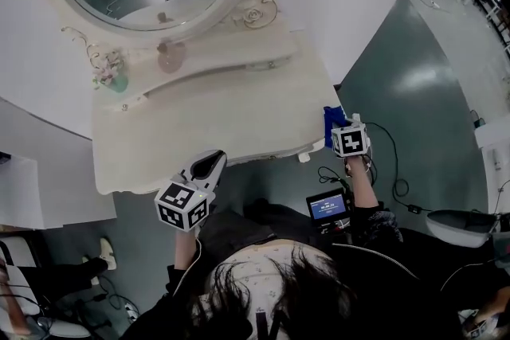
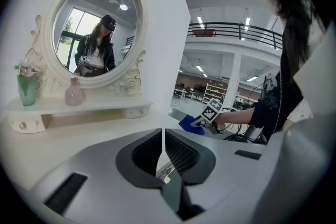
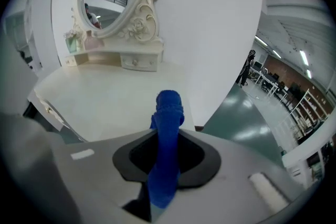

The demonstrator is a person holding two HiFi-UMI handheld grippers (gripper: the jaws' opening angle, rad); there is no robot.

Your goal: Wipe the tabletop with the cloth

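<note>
While our right hand-held gripper (image 3: 167,150) pinches the blue cloth (image 3: 168,113) by the counter's (image 3: 105,97) right edge and our left hand-held gripper (image 2: 163,145) waits empty, jaws nearly together, we judge wiping unstarted: next, press the cloth flat onto the surface.

The blue cloth (image 1: 332,119) is bunched up, pinched in the right hand-held gripper (image 3: 167,155) by the cream bench's (image 1: 215,119) right edge.

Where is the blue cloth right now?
The blue cloth is pinched in the right gripper, by the right front corner of the white table in the head view.
</note>
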